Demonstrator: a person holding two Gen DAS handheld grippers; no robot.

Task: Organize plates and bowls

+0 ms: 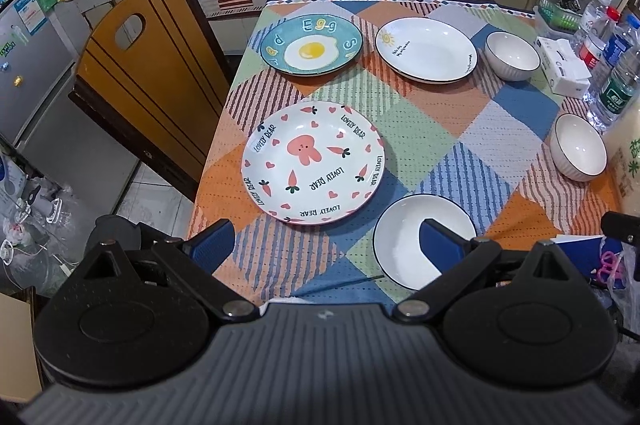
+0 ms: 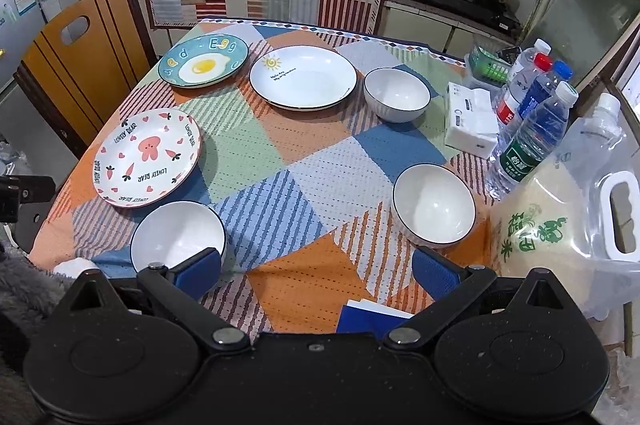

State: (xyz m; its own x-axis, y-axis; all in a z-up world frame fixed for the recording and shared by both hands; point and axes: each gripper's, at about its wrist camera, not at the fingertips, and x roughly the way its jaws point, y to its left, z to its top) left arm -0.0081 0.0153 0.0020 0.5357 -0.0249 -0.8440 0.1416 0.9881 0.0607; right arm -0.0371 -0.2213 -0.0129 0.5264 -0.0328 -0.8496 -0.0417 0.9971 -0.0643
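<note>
Three plates lie on the patchwork tablecloth: a blue egg plate (image 1: 311, 46) (image 2: 203, 62) at the far left, a white sun plate (image 1: 426, 49) (image 2: 303, 77) beside it, and a pink bear plate (image 1: 313, 161) (image 2: 147, 156) nearer. Three white bowls stand apart: one far right (image 1: 513, 55) (image 2: 397, 99), one mid right (image 1: 580, 146) (image 2: 433, 206), one near (image 1: 416, 237) (image 2: 176, 235). My left gripper (image 1: 326, 243) is open and empty, low over the near table edge, its right finger over the near bowl. My right gripper (image 2: 316, 271) is open and empty above the near edge.
Water bottles (image 2: 532, 113), a tissue pack (image 2: 470, 119) and a large rice jug (image 2: 568, 221) crowd the table's right side. A wooden chair (image 1: 136, 73) stands at the left. A blue and white box (image 2: 370, 313) lies at the near edge. A kitchen counter runs behind.
</note>
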